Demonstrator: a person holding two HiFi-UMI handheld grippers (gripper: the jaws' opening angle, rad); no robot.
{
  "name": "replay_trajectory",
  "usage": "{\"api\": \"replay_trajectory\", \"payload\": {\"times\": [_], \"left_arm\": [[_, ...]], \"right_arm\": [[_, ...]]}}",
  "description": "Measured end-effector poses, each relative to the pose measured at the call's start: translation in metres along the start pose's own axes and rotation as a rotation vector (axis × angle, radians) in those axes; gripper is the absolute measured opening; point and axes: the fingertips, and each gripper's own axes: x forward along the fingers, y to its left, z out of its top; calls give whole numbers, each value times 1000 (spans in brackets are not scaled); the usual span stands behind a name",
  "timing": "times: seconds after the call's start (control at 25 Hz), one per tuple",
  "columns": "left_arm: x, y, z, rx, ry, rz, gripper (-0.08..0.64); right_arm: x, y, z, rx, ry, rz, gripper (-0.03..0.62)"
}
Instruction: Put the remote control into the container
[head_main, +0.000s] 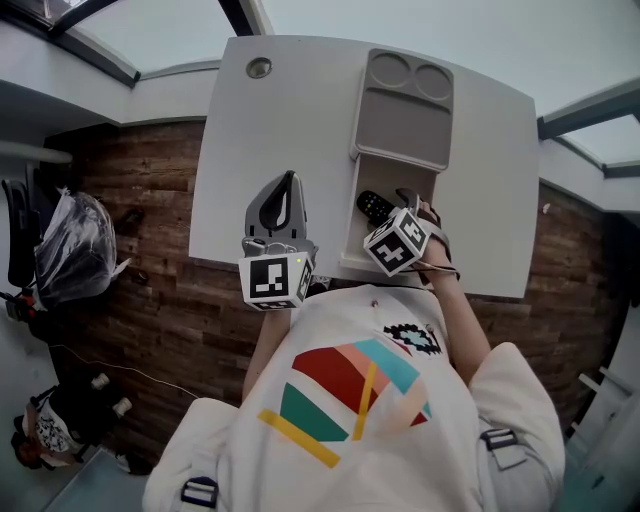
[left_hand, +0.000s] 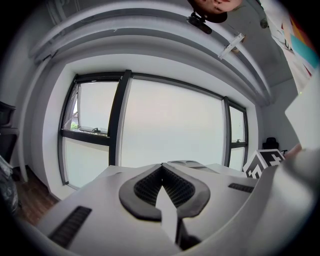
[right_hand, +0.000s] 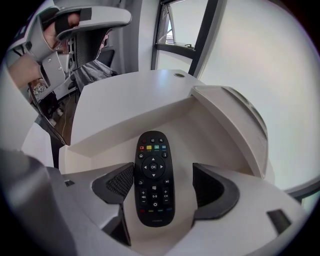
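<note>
Right tongs (right_hand: 165, 186) apart around slim black remote (right_hand: 153, 175), smooth white container (right_hand: 200, 142), left tongs (left_hand: 162, 170) together

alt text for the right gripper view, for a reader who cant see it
A black oval remote control lies buttons-up on the floor of an open white rectangular container, between the wide-open jaws of the right tool. Behind stand the white table and tall windows.

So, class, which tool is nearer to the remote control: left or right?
Right. The right tool straddles the remote control in the container, jaws open; the left tool, shut, is over the table beside the container.
</note>
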Motion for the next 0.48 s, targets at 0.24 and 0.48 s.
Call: {"api": "replay_trajectory", "payload": {"times": [0.24,0.48], "left_arm": [[-2,2,9,16,-7,4,3],[-6,9,16,24,-11,23,3]], "right_arm": [[-22,17,19,-36,-99,120,360],[-88,-12,77,72,-401,105,359]]}}
